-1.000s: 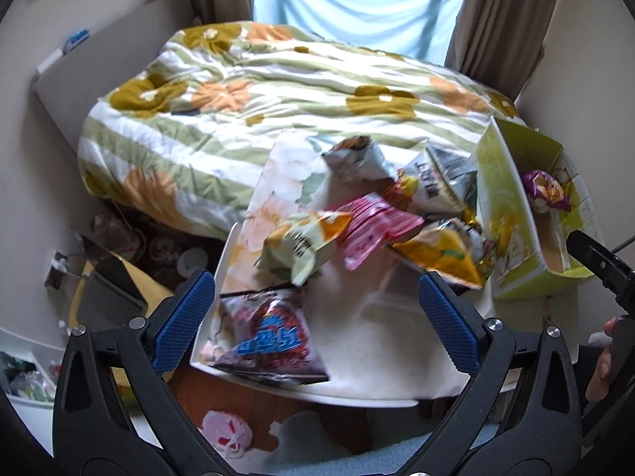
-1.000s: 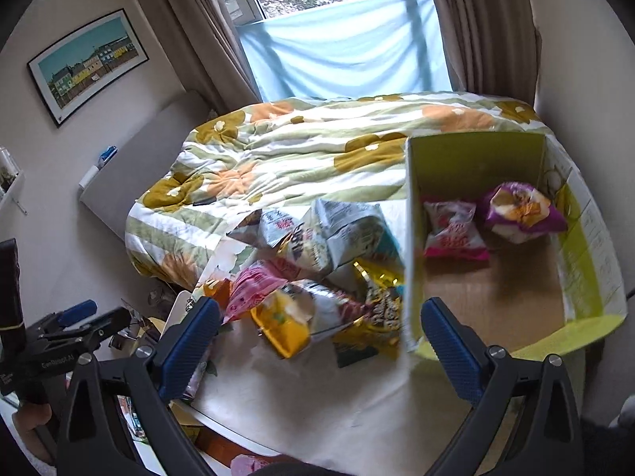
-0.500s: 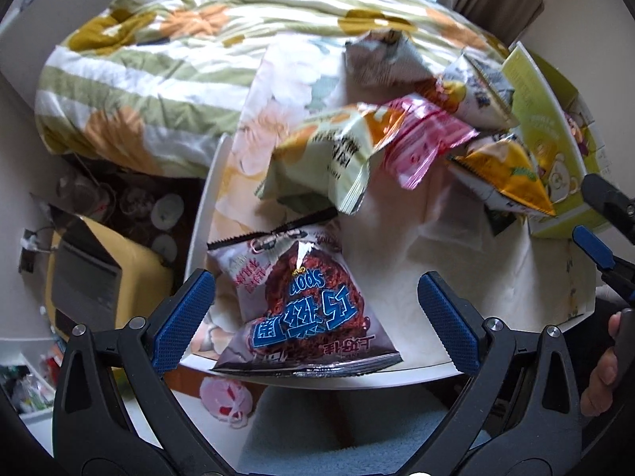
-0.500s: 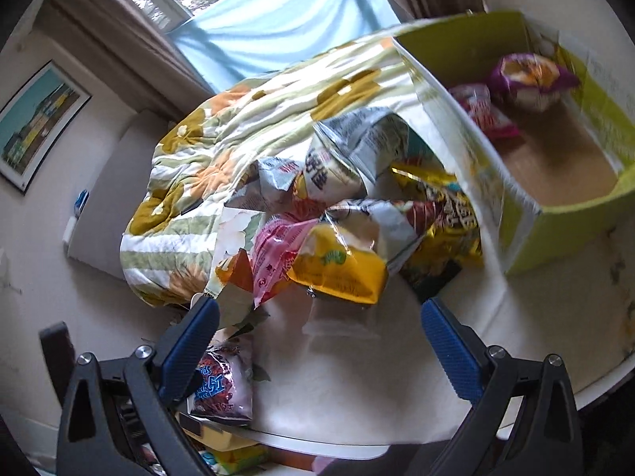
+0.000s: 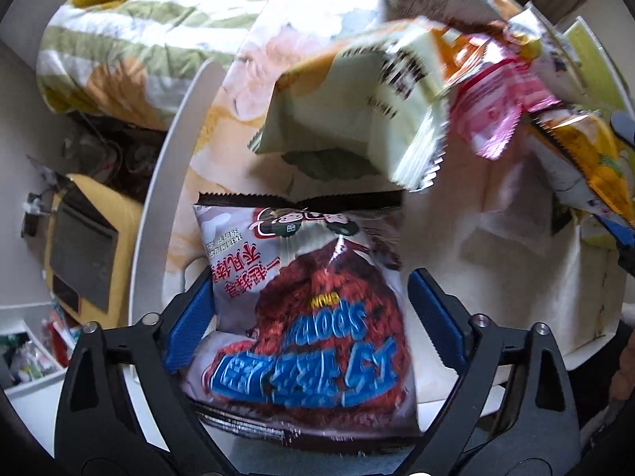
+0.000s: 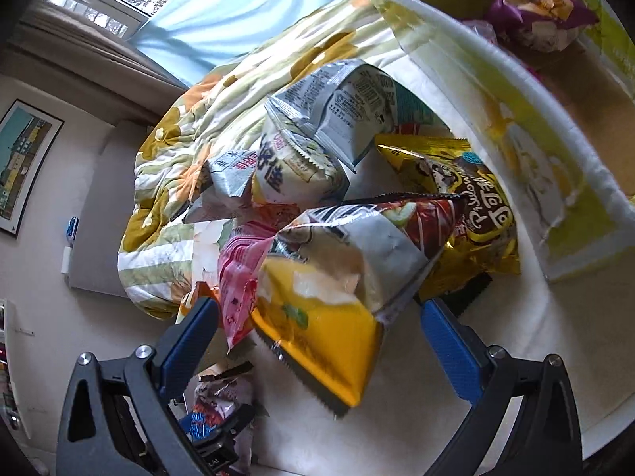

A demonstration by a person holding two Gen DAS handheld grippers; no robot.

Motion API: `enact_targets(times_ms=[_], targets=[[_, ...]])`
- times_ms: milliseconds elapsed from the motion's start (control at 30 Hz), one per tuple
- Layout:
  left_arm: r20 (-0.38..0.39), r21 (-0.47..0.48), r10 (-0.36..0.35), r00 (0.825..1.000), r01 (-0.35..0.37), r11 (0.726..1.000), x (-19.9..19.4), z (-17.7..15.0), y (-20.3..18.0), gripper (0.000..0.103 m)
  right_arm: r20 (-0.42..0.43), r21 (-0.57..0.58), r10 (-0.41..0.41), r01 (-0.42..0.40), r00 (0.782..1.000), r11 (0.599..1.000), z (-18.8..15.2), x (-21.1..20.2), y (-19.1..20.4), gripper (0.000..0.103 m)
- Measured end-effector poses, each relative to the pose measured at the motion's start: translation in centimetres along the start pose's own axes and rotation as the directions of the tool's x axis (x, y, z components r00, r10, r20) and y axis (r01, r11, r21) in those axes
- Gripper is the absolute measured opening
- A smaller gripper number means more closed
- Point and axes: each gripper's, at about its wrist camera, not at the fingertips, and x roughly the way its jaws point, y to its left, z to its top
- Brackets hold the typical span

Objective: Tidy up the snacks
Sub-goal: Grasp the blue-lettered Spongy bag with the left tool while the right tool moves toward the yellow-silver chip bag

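The left gripper (image 5: pixel 311 309) points straight down over the near edge of the white table (image 5: pixel 516 269), its jaws closing around a grey and red snack bag with blue lettering (image 5: pixel 313 309). The bag lies flat between the blue pads (image 5: pixel 190 317); the left pad appears to touch the bag's edge, though blur makes that uncertain, and the right pad stands clear of it, so nothing is gripped yet.

The right gripper (image 6: pixel 317 333) tilts down toward the heap of snacks with its jaws spread wide. A yellow and silver bag (image 6: pixel 329 301) sits between the pads without either one pressing on it. Just to its left lies a pink packet (image 6: pixel 238 273), and to its right a gold bag (image 6: pixel 472 222).

Farther back in the heap are a white pouch with blue characters (image 6: pixel 293 170) and a silver packet (image 6: pixel 349 111) propped on top of it. On the right stands the yellow-green cardboard box (image 6: pixel 563 190), open at the top, with a purple bag (image 6: pixel 535 12) inside near its far end. Beyond the table spreads a floral quilt (image 6: pixel 190 135).
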Motion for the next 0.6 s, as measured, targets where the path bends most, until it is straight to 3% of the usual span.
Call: enact_targets(times_ms=[233,500,600], targets=[[-0.035,-0.013,0.001,0.999,-0.002,1.000,1.2,-0.4,0.6,0.076,-0.035,0.049,0.003,-0.001,0.999,0.999,1.1,1.6,-1.2,0.101],[-0.029,0.030,0.004,1.000,-0.003,1.000,0.9,-0.7,0.1,0.071,-0.054,0.074,0.002,0.002,0.999,0.997,1.3,2.1,-1.7,0.098],[-0.023,0.044,0.001,1.000,0.000,0.999,0.7,-0.8,-0.3,0.069,-0.056,0.078,0.013,-0.009,0.998,0.997,1.5,2.3,-1.8,0.091]])
